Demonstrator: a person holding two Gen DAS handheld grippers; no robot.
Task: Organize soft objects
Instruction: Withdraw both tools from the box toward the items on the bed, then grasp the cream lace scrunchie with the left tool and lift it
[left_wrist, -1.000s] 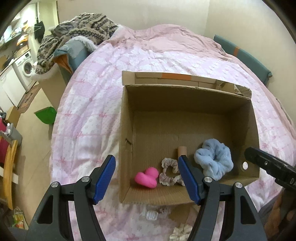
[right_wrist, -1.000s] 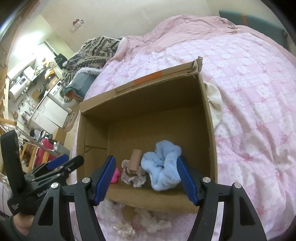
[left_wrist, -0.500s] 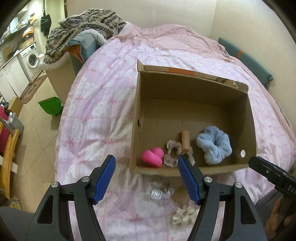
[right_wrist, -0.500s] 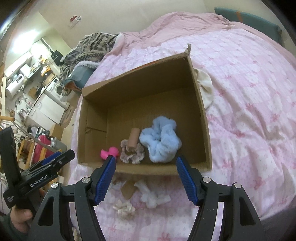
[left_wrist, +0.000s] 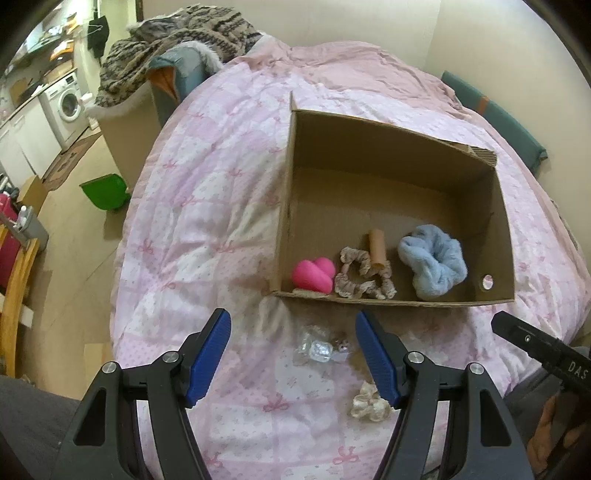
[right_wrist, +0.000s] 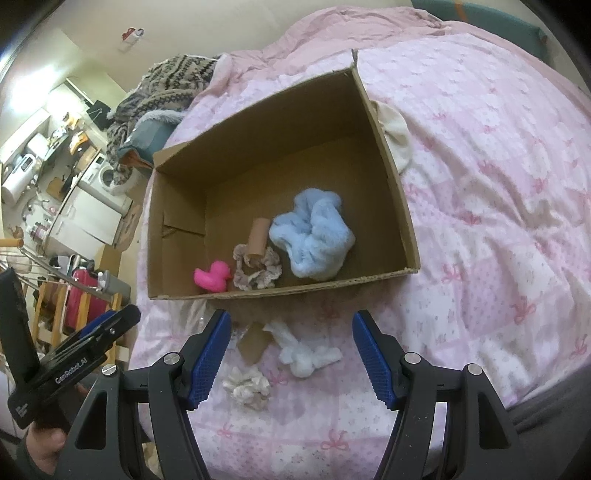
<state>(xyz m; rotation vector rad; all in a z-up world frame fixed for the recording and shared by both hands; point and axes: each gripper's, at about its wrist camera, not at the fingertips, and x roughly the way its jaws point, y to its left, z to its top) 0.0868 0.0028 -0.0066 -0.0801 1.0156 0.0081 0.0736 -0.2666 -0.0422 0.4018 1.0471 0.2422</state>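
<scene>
Scrunchies still outside the cardboard box (right_wrist: 391, 162) lie low in our frame: a cream scrunchie (right_wrist: 246, 386) and a white knotted cloth (right_wrist: 306, 356) on the bed (right_wrist: 498, 206). We hold both hand-held grippers, left (left_wrist: 293, 356) and right (right_wrist: 290, 356), open and empty. Pinching quilt fabric along with them could drag the quilt.

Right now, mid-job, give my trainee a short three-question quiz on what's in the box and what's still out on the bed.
1. True or false: the blue scrunchie lies inside the cardboard box.
2. Which lies outside the box on the bed cover? A) pink duck B) cream scrunchie C) cardboard tube
3. Fill in: both the left gripper and the right gripper are ____ and hold nothing.

Key: 1 true; 2 B; 3 open.
</scene>
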